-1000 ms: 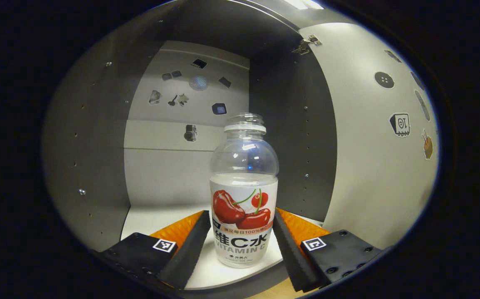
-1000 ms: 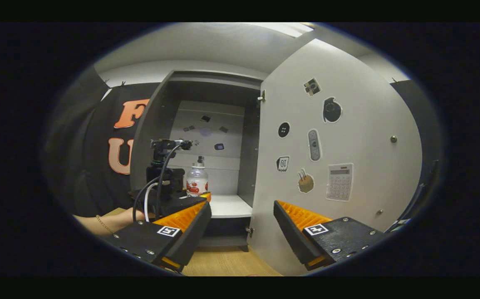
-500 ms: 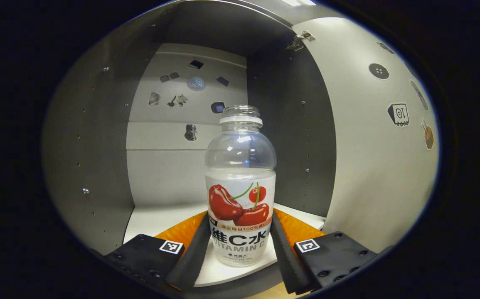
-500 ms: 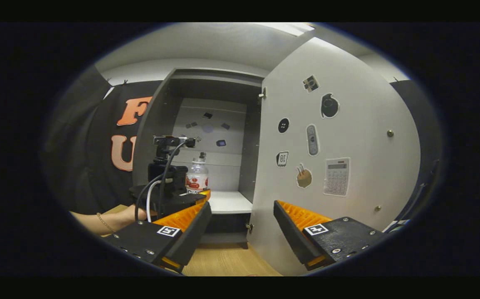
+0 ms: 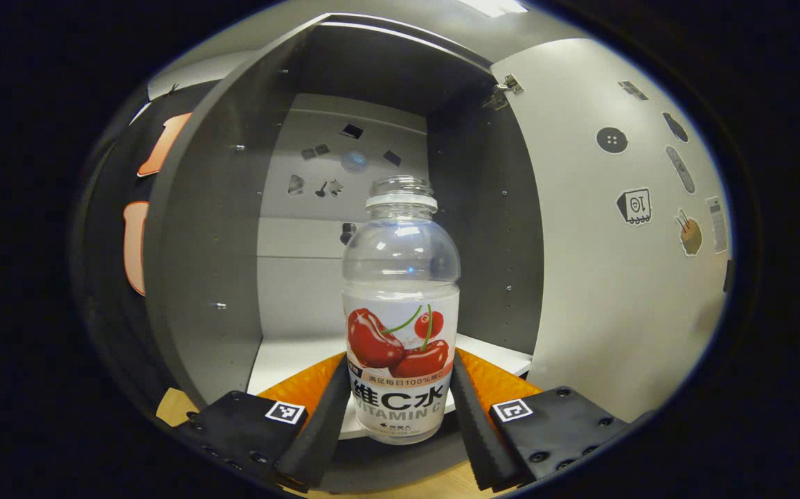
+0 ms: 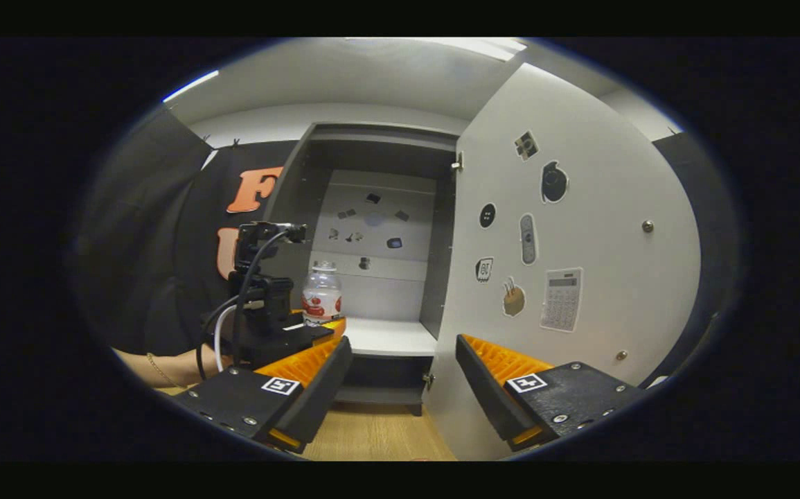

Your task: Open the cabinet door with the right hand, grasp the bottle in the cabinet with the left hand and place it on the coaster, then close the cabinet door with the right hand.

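**Light, capless bottle pinched low on its label**

Because the bottle [image 5: 400, 312] is clear plastic, looks empty and has no cap on its neck, it should weigh very little and its thin wall will likely give under a hard squeeze. The printed label sleeve around its lower body offers more friction than the bare, glossy shoulder above, so the label band is the sensible place to hold. That is where the left gripper [image 5: 400, 409] has it: its two fingers press on either side of the lower label, with the bottle upright between them. The bottle's base hangs at the front edge of the cabinet shelf [image 5: 289, 357], seemingly lifted off it, though contact is hard to rule out. With an open neck and a low grip, the top could sway, so keeping it vertical seems wise.

The cabinet door [image 5: 614, 277] stands swung open to the right, stickers on its inner face. In the right gripper view, the bottle [image 6: 321, 298] sits in the left gripper at the cabinet [image 6: 372, 235] mouth. The right gripper [image 6: 403, 388] hovers apart from the door, jaws spread and holding nothing. The coaster cannot be made out
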The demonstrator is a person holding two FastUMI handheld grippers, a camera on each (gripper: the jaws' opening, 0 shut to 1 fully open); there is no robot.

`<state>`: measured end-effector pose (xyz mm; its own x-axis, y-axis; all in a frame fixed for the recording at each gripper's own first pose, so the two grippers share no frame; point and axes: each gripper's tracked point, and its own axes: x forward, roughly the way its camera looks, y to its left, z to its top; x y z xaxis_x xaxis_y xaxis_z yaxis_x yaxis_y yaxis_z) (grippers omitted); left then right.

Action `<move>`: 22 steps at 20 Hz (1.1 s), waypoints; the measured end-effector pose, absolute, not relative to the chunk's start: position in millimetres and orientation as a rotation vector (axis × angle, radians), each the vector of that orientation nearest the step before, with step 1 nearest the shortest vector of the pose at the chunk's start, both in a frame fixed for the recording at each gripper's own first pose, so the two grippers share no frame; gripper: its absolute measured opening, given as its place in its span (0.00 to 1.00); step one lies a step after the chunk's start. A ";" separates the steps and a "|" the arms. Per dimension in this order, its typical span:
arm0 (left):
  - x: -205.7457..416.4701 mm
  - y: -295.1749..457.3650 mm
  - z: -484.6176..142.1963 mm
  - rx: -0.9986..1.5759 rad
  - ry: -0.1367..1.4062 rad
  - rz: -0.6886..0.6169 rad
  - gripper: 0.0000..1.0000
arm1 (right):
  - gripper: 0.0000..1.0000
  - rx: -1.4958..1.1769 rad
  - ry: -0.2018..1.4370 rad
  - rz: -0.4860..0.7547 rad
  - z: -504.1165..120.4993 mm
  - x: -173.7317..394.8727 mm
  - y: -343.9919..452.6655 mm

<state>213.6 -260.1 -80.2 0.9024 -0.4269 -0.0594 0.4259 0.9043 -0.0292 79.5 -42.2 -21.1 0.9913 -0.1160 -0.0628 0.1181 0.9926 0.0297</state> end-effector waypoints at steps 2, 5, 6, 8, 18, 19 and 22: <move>199.6 -244.3 -78.3 -0.016 0.051 -0.398 0.83 | 0.93 0.028 0.045 -0.073 -20.2 79.2 -38.1; 173.9 -216.2 -79.7 -0.010 0.029 -0.344 0.83 | 0.93 0.036 0.034 -0.022 -22.6 83.4 -32.4; 167.0 -207.1 -80.4 0.003 0.021 -0.329 0.83 | 0.93 0.050 0.034 0.002 -24.8 84.7 -26.9; 150.3 -192.6 -85.6 0.029 0.013 -0.309 0.83 | 0.93 0.081 0.051 0.040 -30.6 85.2 -13.3; 102.1 -152.8 -139.0 -0.003 0.032 -0.341 0.84 | 0.94 0.144 0.098 0.052 -43.5 98.5 26.0; 98.0 -149.2 -146.9 -0.006 0.034 -0.343 0.83 | 0.94 0.141 0.108 0.052 -47.3 98.3 30.1; 83.7 -137.5 -175.3 -0.016 0.050 -0.347 0.83 | 0.94 0.130 0.147 0.077 -60.0 99.9 50.3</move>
